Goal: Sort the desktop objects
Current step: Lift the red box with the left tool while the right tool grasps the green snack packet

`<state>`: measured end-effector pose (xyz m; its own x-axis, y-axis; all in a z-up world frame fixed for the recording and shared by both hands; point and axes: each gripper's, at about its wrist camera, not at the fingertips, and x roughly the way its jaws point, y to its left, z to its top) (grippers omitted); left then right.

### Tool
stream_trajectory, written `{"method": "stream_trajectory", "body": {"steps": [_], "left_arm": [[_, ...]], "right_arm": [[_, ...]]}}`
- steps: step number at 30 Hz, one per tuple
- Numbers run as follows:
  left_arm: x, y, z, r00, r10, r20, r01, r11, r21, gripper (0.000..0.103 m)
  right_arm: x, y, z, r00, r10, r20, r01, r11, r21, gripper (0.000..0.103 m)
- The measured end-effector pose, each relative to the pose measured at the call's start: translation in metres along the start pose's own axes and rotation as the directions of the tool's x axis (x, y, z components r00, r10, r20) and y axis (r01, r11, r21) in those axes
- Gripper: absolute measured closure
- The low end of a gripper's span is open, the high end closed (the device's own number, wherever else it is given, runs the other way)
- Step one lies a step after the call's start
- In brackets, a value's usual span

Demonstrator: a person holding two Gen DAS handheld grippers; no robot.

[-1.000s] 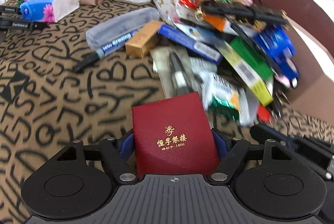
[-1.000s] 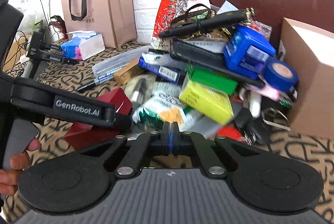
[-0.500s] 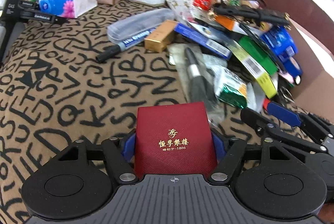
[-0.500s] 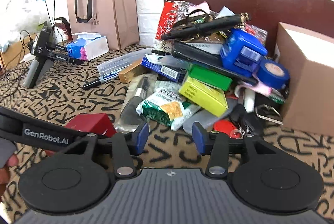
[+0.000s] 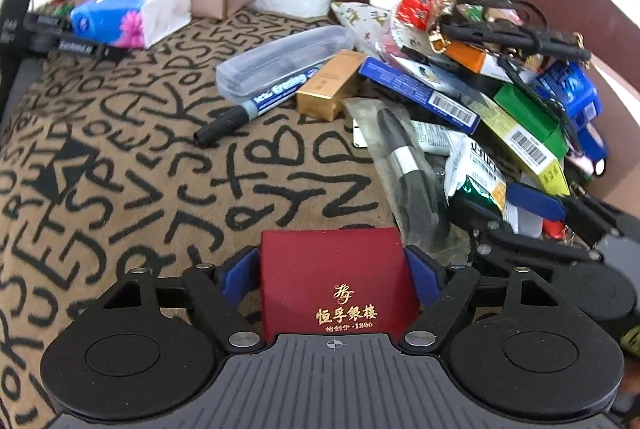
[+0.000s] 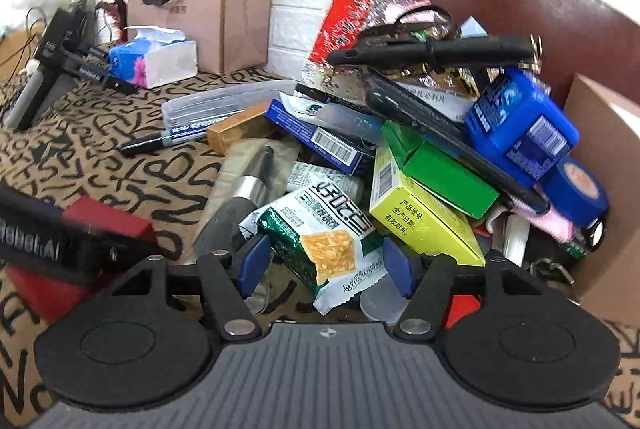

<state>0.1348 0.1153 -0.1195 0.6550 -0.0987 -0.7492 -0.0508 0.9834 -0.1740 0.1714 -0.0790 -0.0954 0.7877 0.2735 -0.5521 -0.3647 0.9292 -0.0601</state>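
Since a second ago the right hand-held gripper [image 6: 322, 265] has gone from pressed together to spread; its jaws are opening around the near end of a green snack packet [image 6: 320, 229], pads not touching. On the left, the left hand-held gripper's [image 5: 332, 275] jaws are opening, a red jewellery box [image 5: 334, 281] between them on the letter-patterned tabletop [image 5: 120, 169], near its front edge. Clutter is piled toward the right edge.
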Motion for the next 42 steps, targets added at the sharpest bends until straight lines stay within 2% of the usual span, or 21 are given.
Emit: {"method": "stream_trajectory", "body": {"steps": [2,4,7,15,19,25,29,32,33,34,35,38,40,42], "left_arm": [[0.000,-0.001,0.000,1.000,0.011,-0.002,-0.011,1.000,0.006,0.026],[-0.002,0.000,0.000,1.000,0.009,-0.002,-0.009,1.000,0.000,0.028],[-0.007,0.000,-0.003,1.000,0.011,-0.002,-0.011,1.000,-0.005,0.030],[-0.026,-0.008,-0.020,1.000,-0.007,-0.025,0.007,1.000,0.005,0.030],[-0.034,-0.022,-0.031,0.999,-0.027,-0.036,0.029,0.999,0.035,0.030],[-0.046,-0.053,-0.053,0.995,-0.083,-0.060,0.088,0.992,0.093,0.030],[-0.051,-0.080,-0.066,0.989,-0.126,-0.077,0.136,0.981,0.141,0.030],[-0.055,-0.091,-0.071,0.991,-0.110,-0.075,0.122,0.976,0.178,0.028],[-0.056,-0.090,-0.071,0.991,-0.112,-0.076,0.124,0.976,0.178,0.021],[-0.059,-0.088,-0.071,0.990,-0.119,-0.079,0.131,0.975,0.177,0.021],[-0.061,-0.087,-0.071,0.989,-0.122,-0.081,0.135,0.974,0.182,0.019],[-0.068,-0.084,-0.071,0.993,-0.100,-0.065,0.112,0.971,0.211,0.015],[-0.070,-0.082,-0.071,0.992,-0.106,-0.070,0.119,0.969,0.219,0.014],[-0.072,-0.081,-0.071,0.990,-0.117,-0.078,0.133,0.963,0.235,0.014]], "right_arm": [[0.001,-0.005,0.001,0.999,0.042,-0.010,-0.042,0.999,0.020,0.053],[-0.001,-0.005,0.002,0.998,0.053,-0.016,-0.053,0.998,0.015,0.060],[-0.009,0.002,0.000,0.999,0.042,-0.010,-0.042,0.999,-0.023,0.066],[-0.044,0.007,-0.010,0.997,0.077,-0.005,-0.077,0.997,-0.023,0.066],[-0.074,0.004,-0.020,0.998,0.062,-0.008,-0.062,0.998,-0.017,0.066],[-0.119,-0.013,-0.048,0.999,-0.001,-0.053,0.001,1.000,0.009,0.082],[-0.147,-0.022,-0.070,0.997,-0.016,-0.070,0.019,0.999,0.039,0.083],[-0.160,-0.027,-0.079,0.999,-0.010,-0.043,0.013,0.998,0.066,0.078],[-0.162,-0.028,-0.079,0.999,-0.011,-0.038,0.013,0.998,0.063,0.062],[-0.162,-0.029,-0.079,0.999,-0.019,-0.028,0.020,0.998,0.058,0.046],[-0.162,-0.029,-0.078,1.000,-0.024,-0.011,0.024,0.999,0.046,0.041],[-0.153,-0.030,-0.073,1.000,-0.003,0.013,0.003,1.000,-0.004,0.039],[-0.142,-0.033,-0.068,1.000,0.025,0.016,-0.025,0.999,-0.034,0.032],[-0.128,-0.037,-0.064,0.999,0.050,0.010,-0.049,0.997,-0.067,0.029]]}}
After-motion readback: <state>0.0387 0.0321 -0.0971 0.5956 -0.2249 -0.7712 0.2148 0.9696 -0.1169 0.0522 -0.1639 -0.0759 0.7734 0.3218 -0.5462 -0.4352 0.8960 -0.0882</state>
